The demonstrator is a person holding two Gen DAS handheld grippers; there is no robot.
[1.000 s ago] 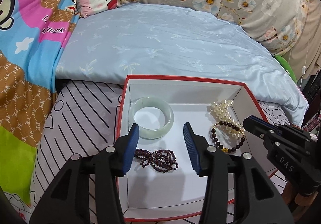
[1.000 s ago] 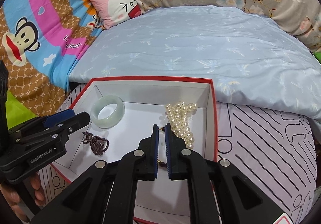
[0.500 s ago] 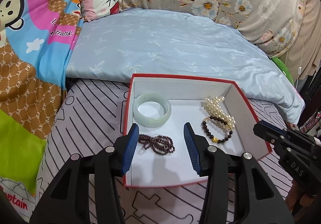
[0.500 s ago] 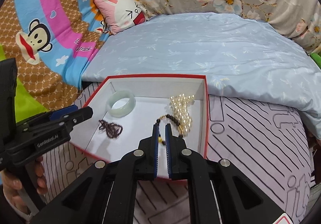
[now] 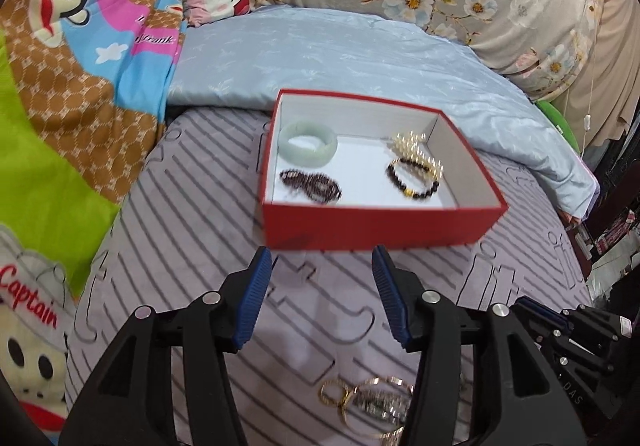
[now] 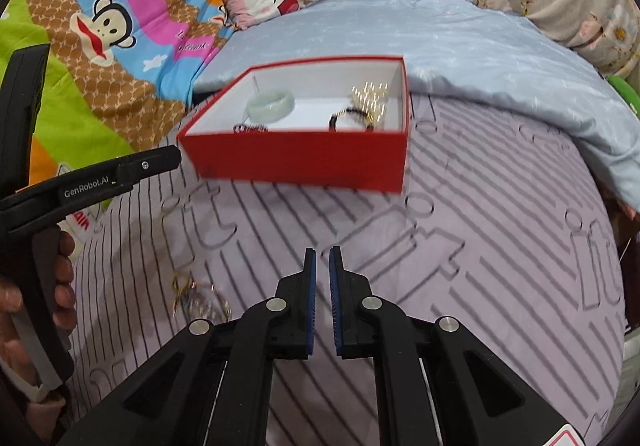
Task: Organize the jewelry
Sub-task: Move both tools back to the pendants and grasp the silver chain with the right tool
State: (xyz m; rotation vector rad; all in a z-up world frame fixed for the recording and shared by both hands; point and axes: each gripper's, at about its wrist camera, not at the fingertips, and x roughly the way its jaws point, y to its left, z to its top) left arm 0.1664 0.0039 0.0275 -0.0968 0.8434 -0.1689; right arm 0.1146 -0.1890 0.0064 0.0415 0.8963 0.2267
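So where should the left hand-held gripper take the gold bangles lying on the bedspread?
Probably from above, across the upper rim of the largest ring in the gold bangles: they lie flat and overlapping on the bedspread, so only thin edges offer a pinch.

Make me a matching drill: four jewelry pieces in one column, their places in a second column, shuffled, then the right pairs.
Things:
1. jade bangle
2. pearl bracelet
3. dark purple bead strand
4. gold hoops

Places:
A. on the striped purple mat, outside the red box, near the left gripper
B. in the box, far left corner
C. in the box, toward the far right, beside the dark bead bracelet
D. in the box, near left, in front of the bangle

Pairs: 1-B, 2-C, 3-D, 4-A
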